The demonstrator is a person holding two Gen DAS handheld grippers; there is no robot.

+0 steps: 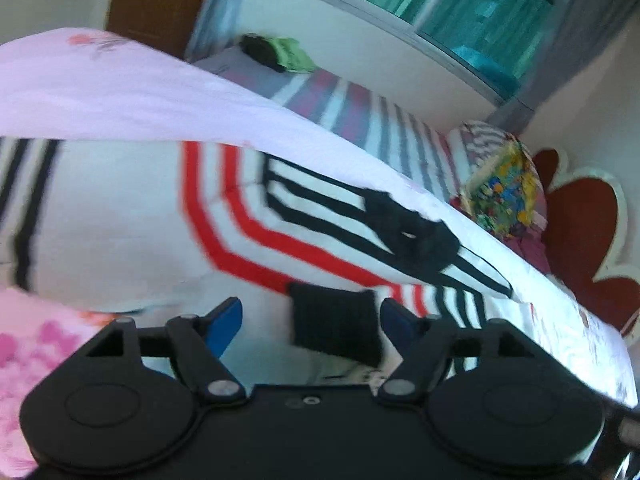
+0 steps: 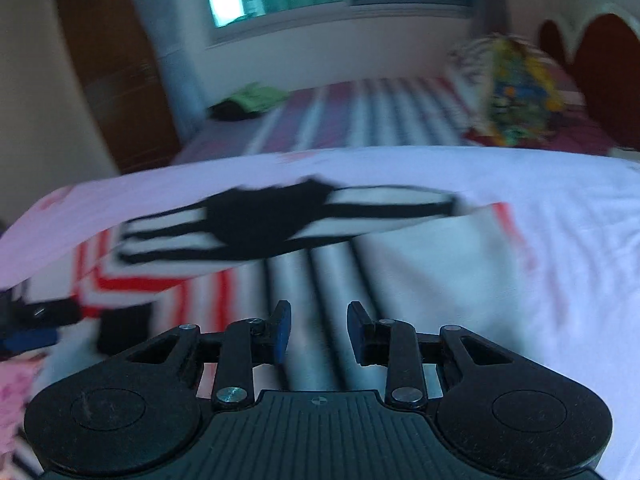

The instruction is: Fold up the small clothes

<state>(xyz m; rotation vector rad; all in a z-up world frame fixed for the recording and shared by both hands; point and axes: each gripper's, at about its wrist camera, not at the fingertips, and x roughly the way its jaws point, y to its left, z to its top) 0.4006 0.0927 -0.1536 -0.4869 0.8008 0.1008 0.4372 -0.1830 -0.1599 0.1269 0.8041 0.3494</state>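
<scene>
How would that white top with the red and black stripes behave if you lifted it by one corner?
The striped top would probably hang limp: it already lies creased and folded over itself on the bed sheet. It looks thin, so likely light. It seems unlikely to slip from the left tool.

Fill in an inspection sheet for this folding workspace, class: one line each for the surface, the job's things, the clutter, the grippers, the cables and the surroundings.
Surface: bed with a pale floral sheet; a striped cover further back.
Job's things: white garment with red and black stripes lies spread on the sheet; a black cuff sits between the left fingers, not pinched.
Clutter: green and dark clothes pile at the far edge; colourful pillow by the headboard.
Grippers: left gripper open above the garment; right gripper partly open, nothing between its fingers.
Cables: nothing seen.
Surroundings: window, wooden door, red headboard; both views blurred.
</scene>
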